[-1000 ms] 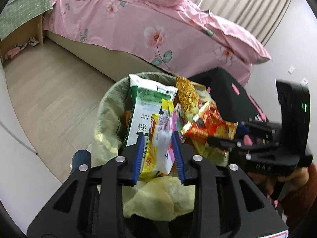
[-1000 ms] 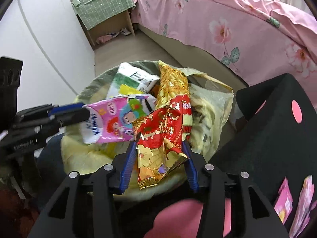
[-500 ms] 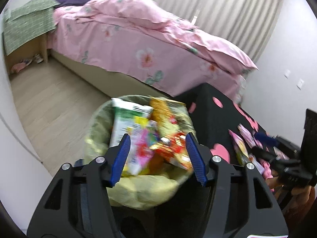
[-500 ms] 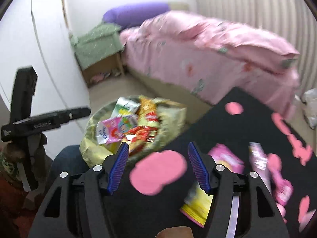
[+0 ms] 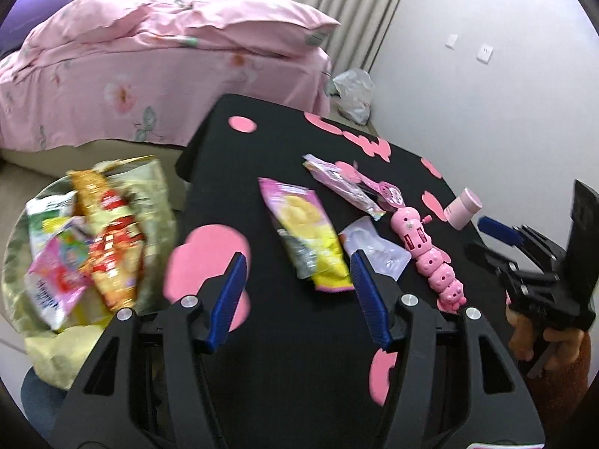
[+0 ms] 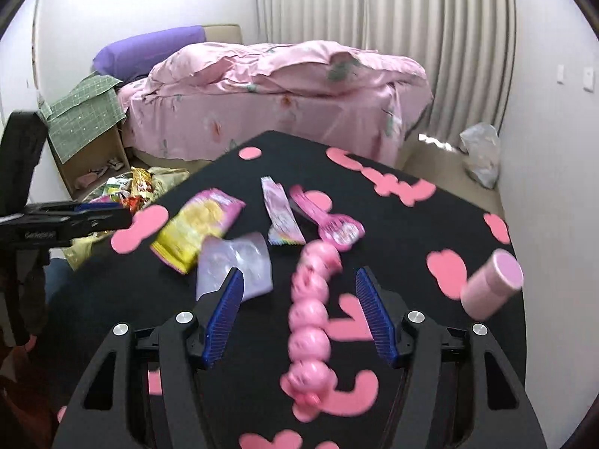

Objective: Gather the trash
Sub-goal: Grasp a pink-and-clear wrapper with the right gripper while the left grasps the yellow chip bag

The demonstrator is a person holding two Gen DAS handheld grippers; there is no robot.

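Observation:
A bin lined with a yellow-green bag (image 5: 157, 187) stands left of the black table (image 5: 292, 374), heaped with snack wrappers. On the table lie a yellow-and-pink snack wrapper (image 5: 307, 232), a clear plastic wrapper (image 5: 374, 250) and a thin pink wrapper (image 5: 344, 187). My left gripper (image 5: 298, 258) hangs open and empty over the near end of the yellow-and-pink wrapper. My right gripper (image 6: 299, 273) is open and empty above the table, with the clear wrapper (image 6: 236, 265) by its left finger. A pink caterpillar toy (image 6: 310, 318) lies below, between its fingers.
A pink fan-shaped toy (image 6: 329, 220) and a pink cylinder bottle (image 6: 490, 284) also lie on the table. A bed with pink covers (image 6: 284, 89) stands behind, and a crumpled plastic bag (image 6: 481, 153) sits on the floor by the right wall.
Both grippers let go of the wrappers they held over the bin and opened. Both then swung right, from above the bin to above the table.

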